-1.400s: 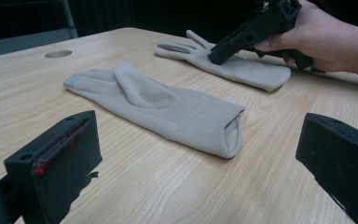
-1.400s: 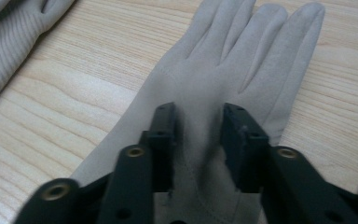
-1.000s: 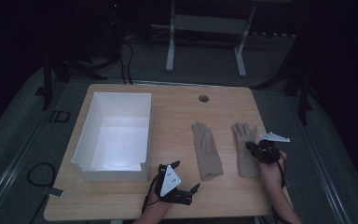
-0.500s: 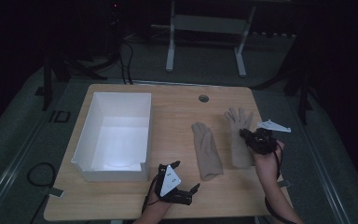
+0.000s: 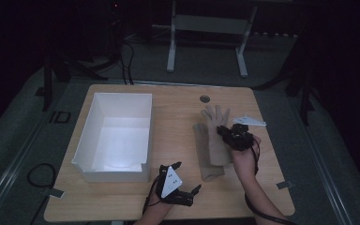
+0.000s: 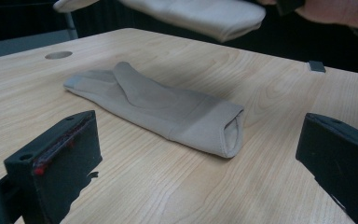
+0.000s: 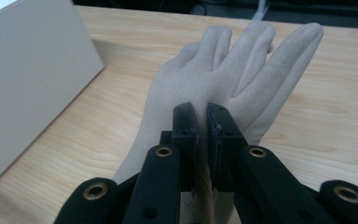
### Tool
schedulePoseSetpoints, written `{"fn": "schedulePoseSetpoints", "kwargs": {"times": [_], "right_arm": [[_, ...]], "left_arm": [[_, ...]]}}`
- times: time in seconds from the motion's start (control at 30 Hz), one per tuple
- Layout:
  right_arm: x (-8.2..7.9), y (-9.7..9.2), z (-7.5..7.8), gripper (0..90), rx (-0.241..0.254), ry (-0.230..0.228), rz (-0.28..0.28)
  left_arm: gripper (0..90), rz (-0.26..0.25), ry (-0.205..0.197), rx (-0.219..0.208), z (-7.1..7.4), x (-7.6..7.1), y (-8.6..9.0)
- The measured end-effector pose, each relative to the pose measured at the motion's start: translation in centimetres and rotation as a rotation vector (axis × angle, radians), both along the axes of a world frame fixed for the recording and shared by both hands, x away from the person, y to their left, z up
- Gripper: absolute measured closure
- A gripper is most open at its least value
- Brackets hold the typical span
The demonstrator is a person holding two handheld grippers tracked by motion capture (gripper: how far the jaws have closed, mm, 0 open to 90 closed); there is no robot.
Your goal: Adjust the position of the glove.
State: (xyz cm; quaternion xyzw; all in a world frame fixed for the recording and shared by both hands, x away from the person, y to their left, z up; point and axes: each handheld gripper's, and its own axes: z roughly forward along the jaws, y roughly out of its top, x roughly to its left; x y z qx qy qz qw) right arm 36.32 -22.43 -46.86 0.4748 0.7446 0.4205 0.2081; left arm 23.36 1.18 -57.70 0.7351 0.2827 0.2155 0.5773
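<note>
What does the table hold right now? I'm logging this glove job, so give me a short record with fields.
surface: wooden table
container: white box, open top, on the table's left side
lifted glove: beige glove, pinched in the right gripper, fingers spread
lying glove: second beige glove, flat on the table, cuff toward the left gripper
left gripper: jaws open, low at the table's near edge, holding nothing
right gripper: shut on the lifted glove

Lifted glove's [image 6: 200, 16] fingertips and cuff beyond the frame's top edge
</note>
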Motion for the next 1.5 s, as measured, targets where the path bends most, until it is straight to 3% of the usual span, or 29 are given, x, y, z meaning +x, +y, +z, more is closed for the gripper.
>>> {"fn": "schedulePoseSetpoints", "kwargs": {"times": [0.23, 0.87, 1.17, 1.33, 1.47, 1.5], "right_arm": [[0.4, 1.9, -1.8, 82.6, -0.032, 0.033, 0.023], [0.5, 1.6, -6.6, 81.4, -0.105, 0.152, 0.068], [0.8, 1.7, -7.5, 78.5, -0.12, 0.177, 0.1], [0.7, 1.3, -6.7, 68.6, -0.092, 0.167, 0.116], [0.7, 0.8, -6.2, 55.6, -0.082, 0.161, 0.153], [0.7, 0.7, -6.1, 49.0, -0.089, 0.156, 0.153]], "left_arm": [[0.1, -0.002, -0.001, 0.003, 0.0, 0.0, 0.0], [0.1, -0.003, 0.004, 0.003, 0.0, 0.0, 0.1], [0.1, -0.005, 0.003, 0.003, 0.0, 0.1, 0.1], [0.1, -0.004, 0.005, 0.002, 0.0, 0.1, 0.1], [0.1, -0.002, 0.002, 0.007, 0.0, 0.0, 0.0], [0.1, -0.001, 0.001, 0.008, 0.0, 0.0, 0.0]]}}
